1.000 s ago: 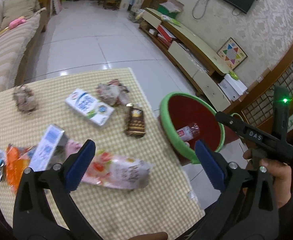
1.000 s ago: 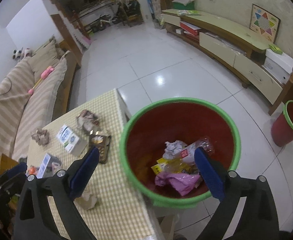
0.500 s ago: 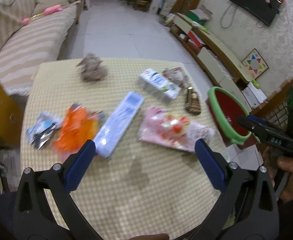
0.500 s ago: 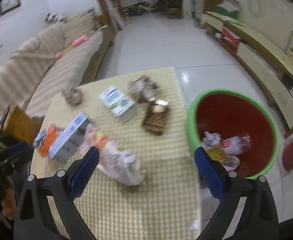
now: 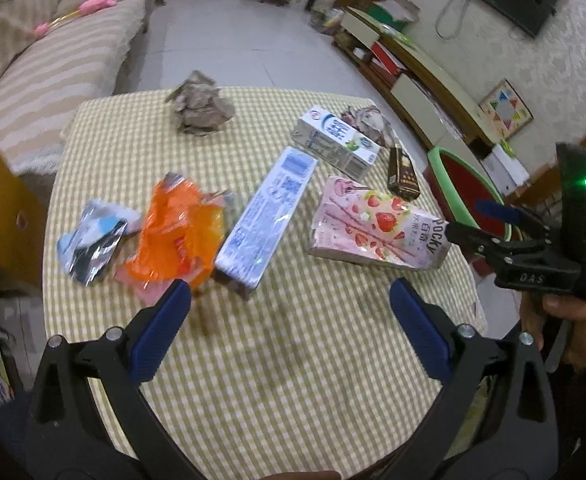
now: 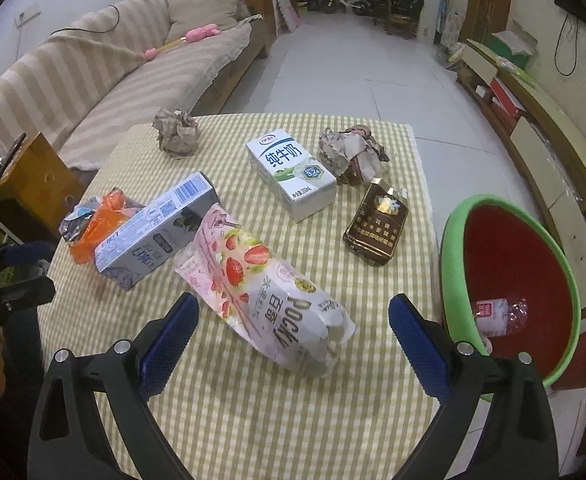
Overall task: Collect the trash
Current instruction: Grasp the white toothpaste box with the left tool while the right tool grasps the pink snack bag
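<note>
Trash covers the checked table [image 5: 301, 360] in the left wrist view: a silver wrapper [image 5: 89, 244], an orange wrapper [image 5: 177, 232], a long blue box [image 5: 267, 216], a pink Pocky bag [image 5: 373, 226], a milk carton [image 5: 337, 142], a brown packet [image 5: 403, 174] and two paper wads. The left gripper [image 5: 291, 326] hangs above the near cloth, tilted down, fingers spread wide and empty, nearest the blue box and the orange wrapper. The right gripper [image 5: 493, 220], held in a hand [image 5: 565, 328] at the table's right edge, points inward; its opening cannot be judged here. The green-rimmed bin [image 5: 439, 160] sits just beyond that edge.

In the right wrist view the right gripper [image 6: 293, 334] is clearly open and empty, angled down with the Pocky bag [image 6: 269, 296] lying directly between and ahead of its fingers, and the bin [image 6: 455, 264] close on its right. A good pick would probably lower straight onto the bag's puffed middle, closing across its narrow width so the slick film bunches instead of slipping, then swing the short way right to the bin.
</note>
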{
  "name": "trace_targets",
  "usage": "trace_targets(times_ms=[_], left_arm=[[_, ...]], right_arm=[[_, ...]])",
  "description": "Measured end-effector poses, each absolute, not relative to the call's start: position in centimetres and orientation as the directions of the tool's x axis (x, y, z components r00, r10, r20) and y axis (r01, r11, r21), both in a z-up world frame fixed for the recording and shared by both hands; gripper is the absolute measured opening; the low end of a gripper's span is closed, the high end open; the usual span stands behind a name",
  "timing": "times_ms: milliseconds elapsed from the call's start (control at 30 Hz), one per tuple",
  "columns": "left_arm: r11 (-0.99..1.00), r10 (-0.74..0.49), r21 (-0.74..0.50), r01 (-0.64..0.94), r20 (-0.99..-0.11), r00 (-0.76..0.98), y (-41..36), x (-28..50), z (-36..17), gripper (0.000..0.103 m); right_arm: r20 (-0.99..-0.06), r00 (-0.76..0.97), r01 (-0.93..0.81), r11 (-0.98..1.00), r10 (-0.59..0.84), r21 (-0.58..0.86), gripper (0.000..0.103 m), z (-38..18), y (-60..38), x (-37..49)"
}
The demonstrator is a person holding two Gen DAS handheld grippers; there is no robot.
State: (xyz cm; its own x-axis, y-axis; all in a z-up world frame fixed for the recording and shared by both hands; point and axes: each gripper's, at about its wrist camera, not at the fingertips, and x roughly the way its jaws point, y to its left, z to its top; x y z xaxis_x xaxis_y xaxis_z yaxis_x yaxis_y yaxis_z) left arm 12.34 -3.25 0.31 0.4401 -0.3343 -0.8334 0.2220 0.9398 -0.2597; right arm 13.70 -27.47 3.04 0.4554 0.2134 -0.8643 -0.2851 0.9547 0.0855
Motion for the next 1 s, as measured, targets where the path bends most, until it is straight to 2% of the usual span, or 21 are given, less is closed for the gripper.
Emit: trace_targets(times_ms=[267,333,533,700,767,833,933,967,1000], left_arm=[[0.927,-0.27,-0.135,0.349,-0.887,0.375,-6.4,17.0,-1.4,0.096],[0.922,-0.273,-0.138,0.363,-0.895,0.353,-6.6,18.1,-2.1,0.094],[0.919,-0.246,-0.132,0.37,-0.928,0.279,-6.7,20.7,-4.9,0.086],[0.91,-0.255,-0.15,0.386,-0.938,0.236,-6.9,21.5,-6.3,0.077],[0.911,-0.249,-0.15,0.385,-0.943,0.221,-6.9,21.7,-6.9,0.071],[0.911,-0.248,-0.154,0.382,-0.945,0.211,-7.0,21.8,-7.2,0.064],[0.919,-0.23,-0.138,0.37,-0.949,0.217,-6.9,21.6,-7.5,0.052],[0.921,-0.227,-0.135,0.365,-0.949,0.22,-6.5,21.4,-7.7,0.045],[0.922,-0.229,-0.139,0.361,-0.949,0.219,-6.5,21.4,-7.6,0.038]], right_arm=[[-0.89,0.4,-0.346,0.935,0.217,0.073,0.092,1.4,-26.5,16.0],[-0.899,0.373,-0.369,0.926,0.229,0.083,0.091,0.8,-26.0,16.4],[-0.932,0.29,-0.437,0.896,0.22,0.075,0.087,-1.7,-24.5,17.4],[-0.948,0.251,-0.482,0.874,0.197,0.054,0.079,-3.3,-23.5,17.6],[-0.949,0.236,-0.5,0.864,0.21,0.067,0.07,-3.7,-23.2,17.4],[-0.947,0.239,-0.507,0.86,0.214,0.067,0.067,-3.6,-23.0,17.4],[-0.945,0.232,-0.519,0.851,0.231,0.08,0.042,-3.5,-22.7,17.0],[-0.945,0.23,-0.52,0.85,0.231,0.081,0.037,-3.4,-22.6,16.9],[-0.945,0.23,-0.52,0.85,0.231,0.081,0.037,-3.4,-22.5,16.8]])
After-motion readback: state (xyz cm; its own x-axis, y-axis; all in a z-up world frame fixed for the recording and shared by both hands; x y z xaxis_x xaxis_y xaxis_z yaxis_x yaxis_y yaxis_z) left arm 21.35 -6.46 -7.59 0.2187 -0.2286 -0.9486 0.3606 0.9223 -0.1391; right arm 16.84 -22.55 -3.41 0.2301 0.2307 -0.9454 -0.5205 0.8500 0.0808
